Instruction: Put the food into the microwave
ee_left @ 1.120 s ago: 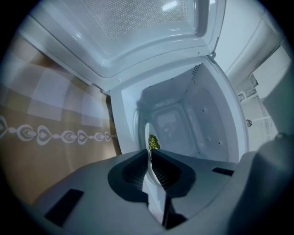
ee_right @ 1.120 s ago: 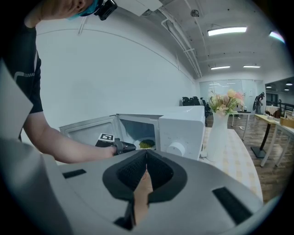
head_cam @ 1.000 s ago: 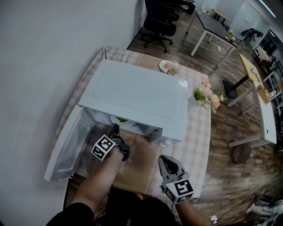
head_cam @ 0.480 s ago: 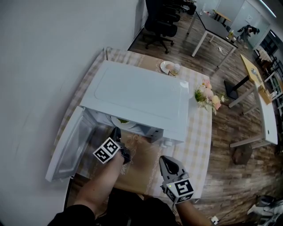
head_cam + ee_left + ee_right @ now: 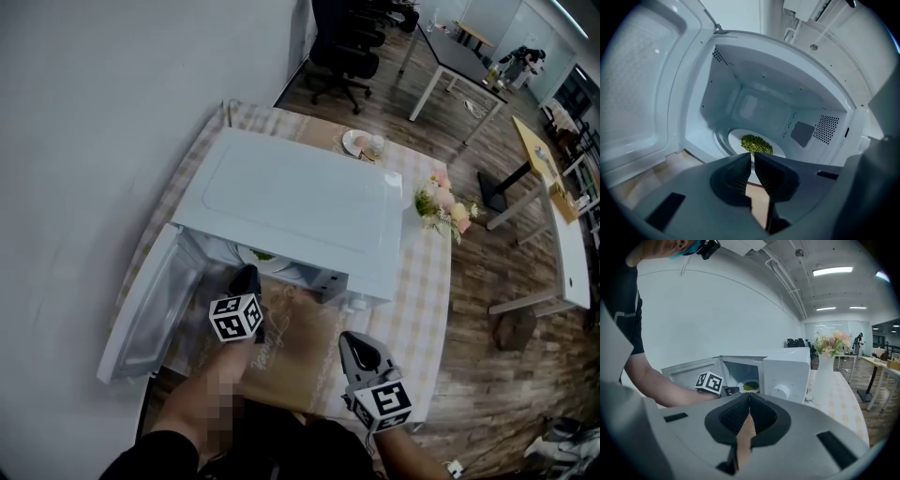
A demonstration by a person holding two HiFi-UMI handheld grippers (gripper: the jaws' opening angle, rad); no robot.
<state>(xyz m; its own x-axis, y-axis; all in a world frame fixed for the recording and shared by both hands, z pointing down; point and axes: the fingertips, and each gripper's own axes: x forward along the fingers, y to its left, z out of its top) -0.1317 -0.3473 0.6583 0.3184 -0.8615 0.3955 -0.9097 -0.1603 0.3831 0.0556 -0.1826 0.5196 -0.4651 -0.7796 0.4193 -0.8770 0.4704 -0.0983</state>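
Food (image 5: 757,144), a green heap on a white plate (image 5: 733,140), lies inside the open microwave (image 5: 291,202), straight ahead of the left tool (image 5: 753,160) and apart from it. That tool sits at the oven's mouth. Its jaws have just been closing and stand nearly together, with a thin slit between them and nothing gripped. The right tool (image 5: 749,400) hangs over the checked surface (image 5: 422,281), jaws pressed together. Only black-and-white square markers show on the tools' cubes.
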